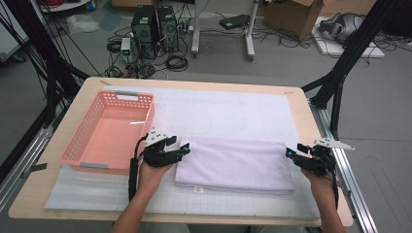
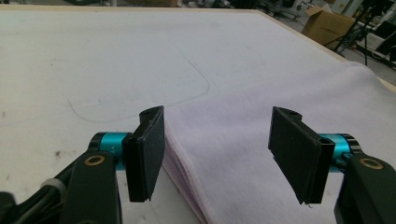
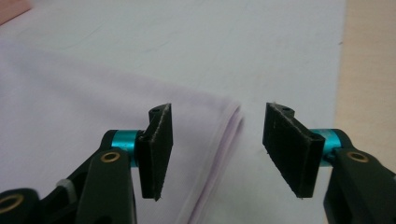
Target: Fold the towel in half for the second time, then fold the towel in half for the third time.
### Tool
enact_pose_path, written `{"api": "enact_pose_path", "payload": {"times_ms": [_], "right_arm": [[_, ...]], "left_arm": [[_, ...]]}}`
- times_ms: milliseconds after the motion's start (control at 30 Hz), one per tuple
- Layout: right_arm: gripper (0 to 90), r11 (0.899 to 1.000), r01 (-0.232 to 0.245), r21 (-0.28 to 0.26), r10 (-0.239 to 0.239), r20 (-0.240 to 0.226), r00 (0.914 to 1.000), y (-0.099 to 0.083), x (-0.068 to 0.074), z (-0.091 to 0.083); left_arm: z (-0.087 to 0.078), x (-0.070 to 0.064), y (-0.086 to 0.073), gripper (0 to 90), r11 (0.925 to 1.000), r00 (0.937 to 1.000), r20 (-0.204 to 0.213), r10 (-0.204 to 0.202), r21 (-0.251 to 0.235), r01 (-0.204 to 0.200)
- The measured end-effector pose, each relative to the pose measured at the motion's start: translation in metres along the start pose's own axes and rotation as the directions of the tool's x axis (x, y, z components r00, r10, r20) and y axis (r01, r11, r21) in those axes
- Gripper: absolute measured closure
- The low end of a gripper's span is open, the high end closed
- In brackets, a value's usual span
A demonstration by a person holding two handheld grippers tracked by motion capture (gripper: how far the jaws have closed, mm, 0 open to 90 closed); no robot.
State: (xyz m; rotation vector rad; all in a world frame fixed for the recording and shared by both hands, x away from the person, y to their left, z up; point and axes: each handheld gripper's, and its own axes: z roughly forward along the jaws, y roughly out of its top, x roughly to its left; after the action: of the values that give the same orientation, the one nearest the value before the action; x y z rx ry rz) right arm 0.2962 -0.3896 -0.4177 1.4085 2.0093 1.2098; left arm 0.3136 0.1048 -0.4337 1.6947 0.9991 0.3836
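A folded pale lilac towel (image 1: 235, 165) lies flat on the white mat in the middle of the table. My left gripper (image 1: 183, 149) sits at the towel's left edge, open, its jaws straddling the layered edge (image 2: 187, 172) without touching it. My right gripper (image 1: 290, 153) is at the towel's right end, also open. In the right gripper view the towel's folded corner (image 3: 229, 121) lies between the two black pads (image 3: 159, 149), just ahead of them. Nothing is held in either gripper.
A pink plastic basket (image 1: 77, 141) stands on the table's left part, close beside my left hand. The white mat (image 1: 218, 107) extends beyond the towel toward the far edge. Black frame poles (image 1: 340, 73) rise at the right; computers and cables lie on the floor behind.
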Motion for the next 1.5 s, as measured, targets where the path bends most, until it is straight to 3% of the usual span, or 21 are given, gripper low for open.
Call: {"api": "enact_pose_path", "payload": {"times_ms": [233,367,467,567,800,1500], "right_arm": [[28.9,0.996,0.092,-0.002,-0.091,-0.071,0.9932,-0.015,0.017,-0.021],[19.6,0.996,0.094,-0.010,-0.094,-0.068,0.9932,-0.021,0.024,-0.023],[19.5,0.995,0.093,-0.039,-0.095,-0.050,0.9942,-0.032,0.027,-0.024],[19.5,0.994,0.109,-0.001,-0.109,-0.063,0.9921,-0.037,0.026,-0.021],[19.3,0.993,0.114,-0.024,-0.115,-0.068,0.9910,-0.036,0.024,-0.022],[19.2,0.990,0.141,-0.012,-0.142,-0.075,0.9870,-0.036,0.037,-0.018]], "left_arm": [[-0.017,-0.010,-0.016,30.4,0.9992,0.9989,0.028,-0.038,-0.014,0.039],[-0.025,-0.020,-0.018,29.2,1.0000,0.9997,0.024,-0.005,0.002,0.005],[-0.032,-0.026,-0.022,27.9,1.0000,0.9995,0.033,0.000,-0.005,0.000],[-0.034,-0.027,-0.024,20.4,1.0000,1.0000,-0.002,0.004,-0.005,-0.004],[-0.037,-0.020,-0.024,23.1,0.9995,0.9998,0.017,-0.005,-0.030,0.005],[-0.030,-0.022,-0.028,30.0,0.9997,0.9976,0.069,-0.001,0.024,0.000]]}}
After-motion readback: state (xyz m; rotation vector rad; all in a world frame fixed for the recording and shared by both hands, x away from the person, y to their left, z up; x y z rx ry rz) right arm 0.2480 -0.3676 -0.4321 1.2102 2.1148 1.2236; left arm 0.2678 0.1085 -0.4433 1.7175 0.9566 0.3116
